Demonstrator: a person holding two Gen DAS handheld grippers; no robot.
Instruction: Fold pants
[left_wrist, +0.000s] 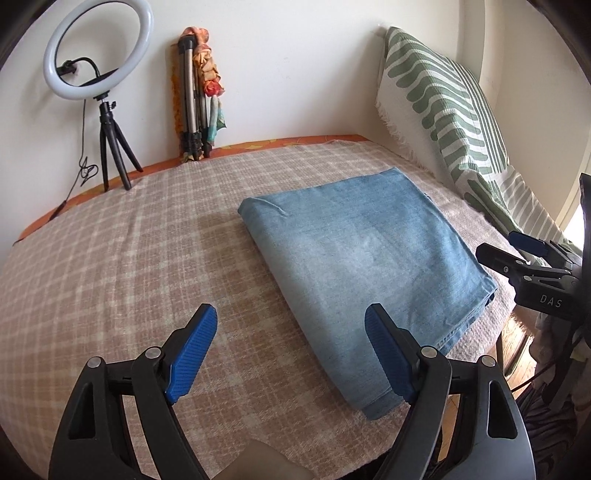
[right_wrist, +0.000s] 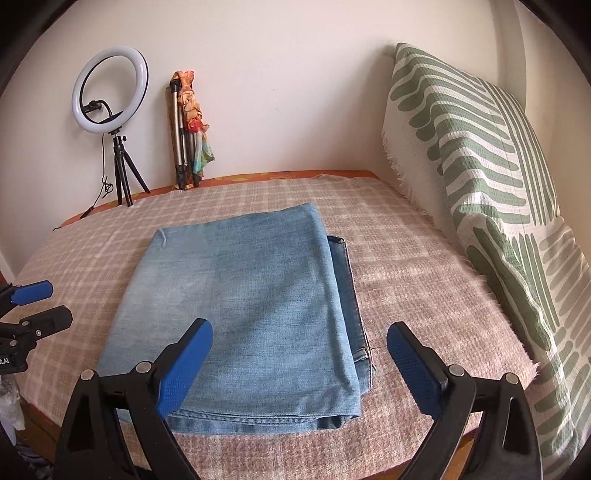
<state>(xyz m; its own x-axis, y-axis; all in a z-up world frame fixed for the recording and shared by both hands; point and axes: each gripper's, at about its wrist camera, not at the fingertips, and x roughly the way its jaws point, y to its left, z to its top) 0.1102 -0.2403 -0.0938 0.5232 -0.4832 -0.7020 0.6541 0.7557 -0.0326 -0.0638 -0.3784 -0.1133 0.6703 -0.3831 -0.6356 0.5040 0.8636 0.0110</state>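
The pants (right_wrist: 255, 314) lie folded into a flat rectangle on the bed (right_wrist: 424, 295), in front of the ring light (right_wrist: 110, 89) and folded tripod (right_wrist: 181, 147) standing at the wall. The left gripper (left_wrist: 290, 354) and right gripper (right_wrist: 299, 369) both hover above the pants, fingers spread apart, holding nothing.

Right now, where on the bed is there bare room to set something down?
The blanket is bare between the jeans and the pillow, and left of the jeans toward the ring light. It is crowded along the wall, by the ring light and the tripod.
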